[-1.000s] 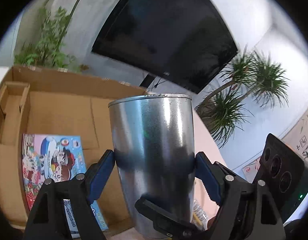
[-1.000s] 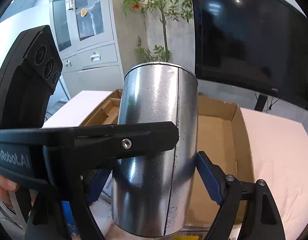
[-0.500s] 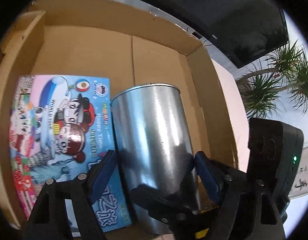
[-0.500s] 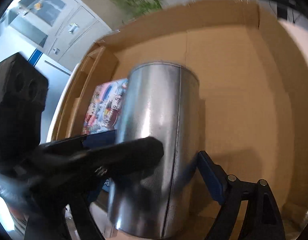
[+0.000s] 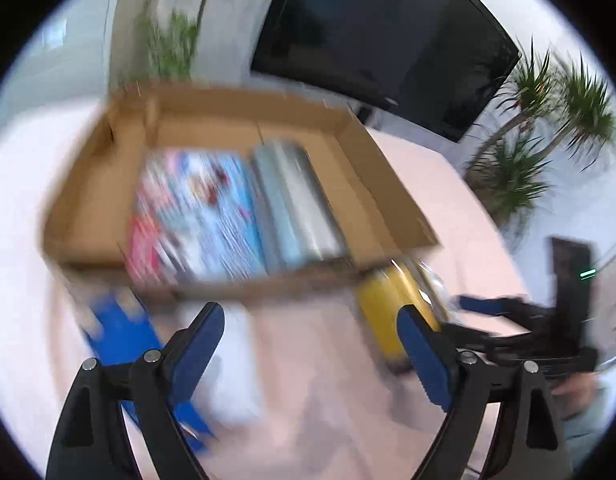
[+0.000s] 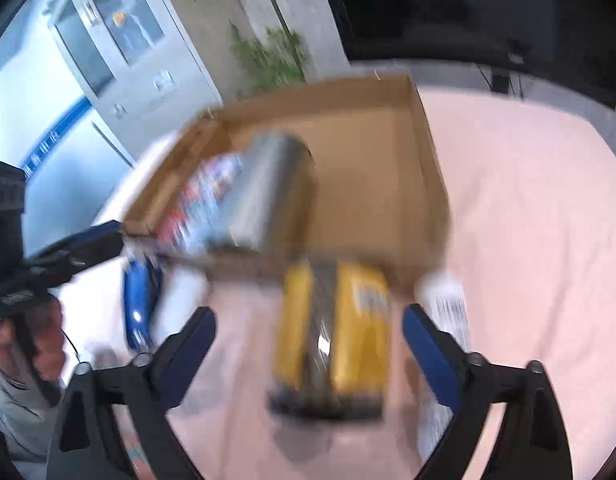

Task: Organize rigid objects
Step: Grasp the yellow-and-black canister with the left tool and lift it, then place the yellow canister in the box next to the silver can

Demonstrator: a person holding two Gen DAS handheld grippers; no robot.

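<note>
A silver metal tumbler [image 5: 295, 208] lies on its side in the cardboard box [image 5: 372, 168], beside a colourful flat picture box [image 5: 195, 216]. It also shows in the right wrist view [image 6: 267, 192]. My left gripper [image 5: 312, 344] is open and empty, held back above the pink table in front of the box. My right gripper [image 6: 308, 344] is open and empty above a yellow packet [image 6: 336, 336], which also shows in the left wrist view [image 5: 392, 312]. Both views are motion-blurred.
A blue object [image 6: 137, 308] and a white one [image 6: 179, 304] lie on the pink table [image 6: 528, 220] left of the yellow packet. A white barcoded item [image 6: 448, 308] lies to its right. A dark screen [image 5: 388, 36] and plants stand behind.
Both grippers let go of the tumbler, which now lies in the box. Both have opened and pulled back over the table.
</note>
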